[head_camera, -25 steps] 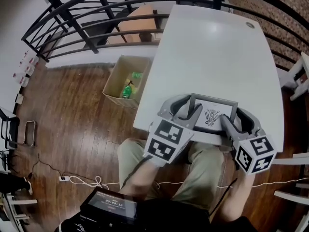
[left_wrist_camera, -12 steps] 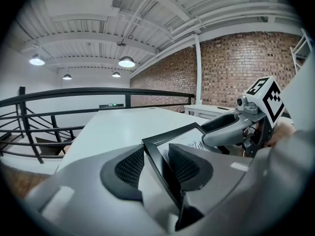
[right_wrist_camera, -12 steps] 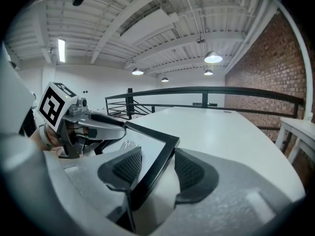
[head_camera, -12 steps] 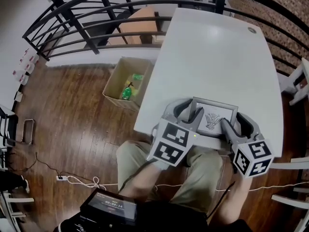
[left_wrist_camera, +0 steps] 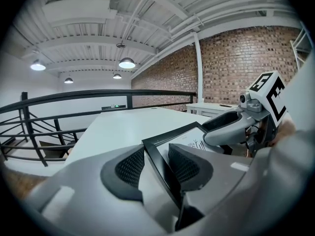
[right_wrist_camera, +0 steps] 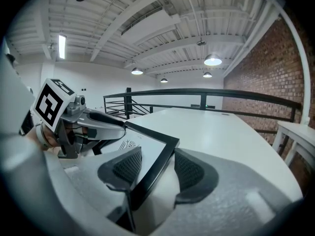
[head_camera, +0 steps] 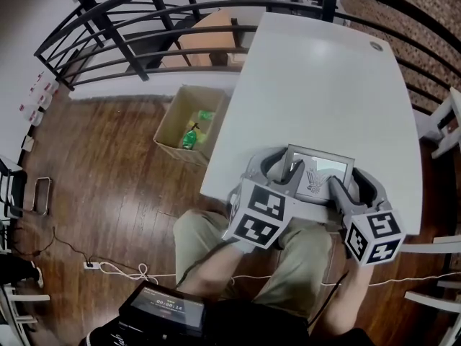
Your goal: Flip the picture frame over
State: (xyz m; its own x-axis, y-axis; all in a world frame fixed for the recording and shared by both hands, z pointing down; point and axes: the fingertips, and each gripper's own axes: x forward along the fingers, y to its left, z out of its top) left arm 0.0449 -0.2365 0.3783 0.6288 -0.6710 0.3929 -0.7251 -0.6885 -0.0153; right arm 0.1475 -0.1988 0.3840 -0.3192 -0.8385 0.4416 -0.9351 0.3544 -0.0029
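Note:
A black picture frame (head_camera: pixel 320 170) with a white print of a small drawing is at the near edge of the white table (head_camera: pixel 317 78), picture side up and tilted, its glass catching glare. My left gripper (head_camera: pixel 284 166) is shut on the frame's left side. In the left gripper view the black bar (left_wrist_camera: pixel 160 168) runs between the pads of the left gripper (left_wrist_camera: pixel 156 163). My right gripper (head_camera: pixel 349 183) is shut on the frame's right side. In the right gripper view the frame's corner (right_wrist_camera: pixel 162 146) sits between the jaws of the right gripper (right_wrist_camera: pixel 157 168).
An open cardboard box (head_camera: pixel 186 125) holding green items stands on the wooden floor left of the table. A black railing (head_camera: pixel 144 20) curves round the back. White furniture (head_camera: pixel 439 121) is at the right. The person's knees are under the table's near edge.
Both grippers have stayed on the frame's sides. The frame has tipped up a little from lying flat, and its glass now shows glare. The marker cubes have shifted slightly.

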